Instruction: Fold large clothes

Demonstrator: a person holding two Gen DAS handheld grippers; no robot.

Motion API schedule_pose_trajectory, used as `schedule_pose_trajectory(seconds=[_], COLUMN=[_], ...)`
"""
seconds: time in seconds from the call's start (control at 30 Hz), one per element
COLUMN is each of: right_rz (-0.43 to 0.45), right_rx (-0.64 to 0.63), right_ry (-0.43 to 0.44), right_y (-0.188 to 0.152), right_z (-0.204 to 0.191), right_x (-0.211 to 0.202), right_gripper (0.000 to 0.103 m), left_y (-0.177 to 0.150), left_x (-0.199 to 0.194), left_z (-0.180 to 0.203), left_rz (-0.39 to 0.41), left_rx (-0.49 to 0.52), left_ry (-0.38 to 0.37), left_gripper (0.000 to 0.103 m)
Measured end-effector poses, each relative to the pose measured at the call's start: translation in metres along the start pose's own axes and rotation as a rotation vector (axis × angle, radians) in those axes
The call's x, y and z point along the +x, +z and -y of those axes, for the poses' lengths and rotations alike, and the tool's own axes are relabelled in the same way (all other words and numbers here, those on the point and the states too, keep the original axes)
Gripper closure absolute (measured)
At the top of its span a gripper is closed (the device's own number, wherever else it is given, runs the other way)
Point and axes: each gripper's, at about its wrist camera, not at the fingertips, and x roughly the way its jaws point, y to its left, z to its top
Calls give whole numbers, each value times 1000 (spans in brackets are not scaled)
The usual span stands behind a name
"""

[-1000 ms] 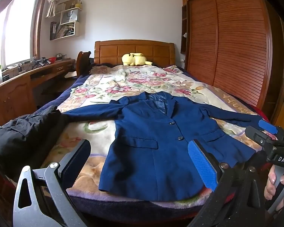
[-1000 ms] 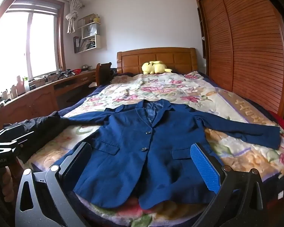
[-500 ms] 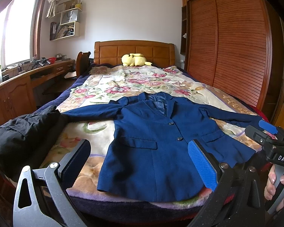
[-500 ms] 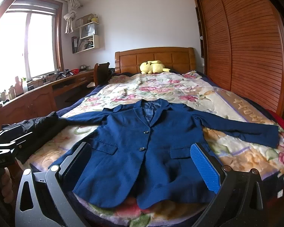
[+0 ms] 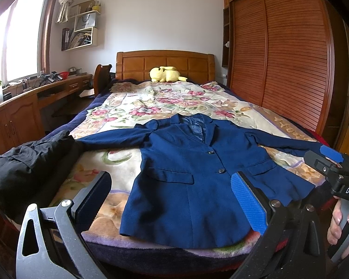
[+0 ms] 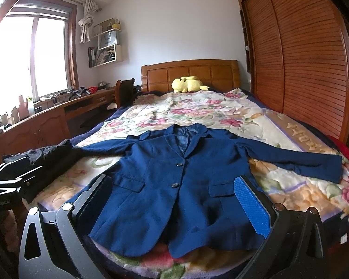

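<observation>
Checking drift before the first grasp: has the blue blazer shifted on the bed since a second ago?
No. The blue blazer keeps its place against the floral blanket in both views.

You have one navy blue wool-like blazer spread flat on the near half of the one floral-patterned blanket. It shows two dark round buttons down its front, two flap pockets, one left and one right, and two sleeves stretched out to either side. One crumpled black garment lies at the near left edge. One yellow plush toy sits at the far end, against the one wooden headboard. You are holding two grippers, the left gripper and the right gripper, each with two fingers spread wide.
</observation>
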Motion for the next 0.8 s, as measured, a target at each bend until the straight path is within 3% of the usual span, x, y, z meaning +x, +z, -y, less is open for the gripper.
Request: schedule_pose_trajectory(seconds=[0.8], right_rz=[3], right_rx=[-1], right_ry=[12], right_y=[1], right_z=[0], right_x=[1], right_gripper=[0], left_y=[1], left_x=[-2], left_z=[7], left_rz=[2], left_rx=[-1], left_ry=[-2], left_gripper=[0])
